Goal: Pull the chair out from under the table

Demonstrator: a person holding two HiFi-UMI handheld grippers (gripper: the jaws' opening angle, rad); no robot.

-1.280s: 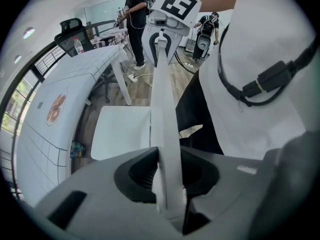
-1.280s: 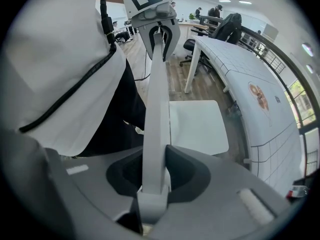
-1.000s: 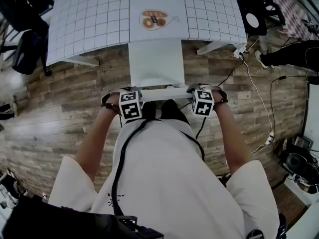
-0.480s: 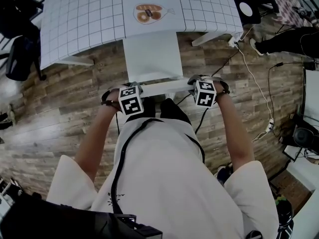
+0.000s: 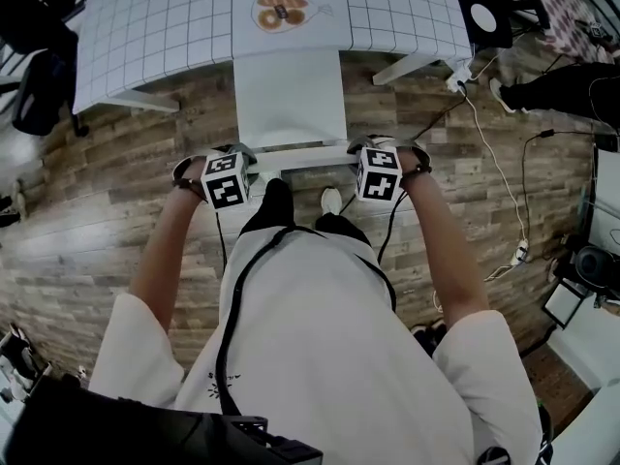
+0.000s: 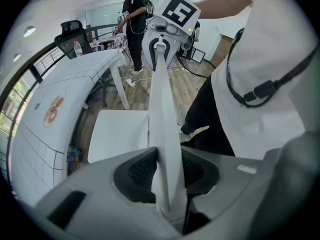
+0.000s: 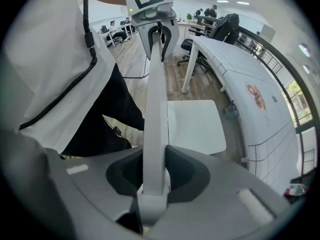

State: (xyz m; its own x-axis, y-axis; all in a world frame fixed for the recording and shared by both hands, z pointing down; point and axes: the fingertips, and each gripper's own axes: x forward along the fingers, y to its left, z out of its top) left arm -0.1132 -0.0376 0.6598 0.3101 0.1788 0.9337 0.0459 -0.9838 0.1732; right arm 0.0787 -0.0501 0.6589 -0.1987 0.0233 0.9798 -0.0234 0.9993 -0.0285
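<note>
Two grippers clamp the top rail of a white chair [image 5: 291,95], one near each end. The left hand-held gripper [image 5: 235,160] points steeply down at the rail's left end. In the left gripper view its dark ribbed pads [image 6: 142,170] press on either side of the thin white backrest [image 6: 162,104]; these jaws have just been closing a little, with the backrest between them. The right hand-held gripper [image 5: 373,155] bites the right end the same way, its jaws tight against both faces of the panel in the right gripper view.

The chair stands on the wood-plank floor [image 5: 126,221] with its back to the person. Most of its seat [image 5: 291,114] lies in the open, and the seat's far edge meets the near edge of the desk [image 5: 145,37]; whether it reaches under cannot be told. The desk has a white top ruled in squares, and an orange-brown food picture [image 5: 282,13] lies on it just beyond the chair. The person stands right behind the backrest, one light shoe [image 5: 331,200] just beside it. A white cable [image 5: 494,182] trails across the floor to the right.
</note>
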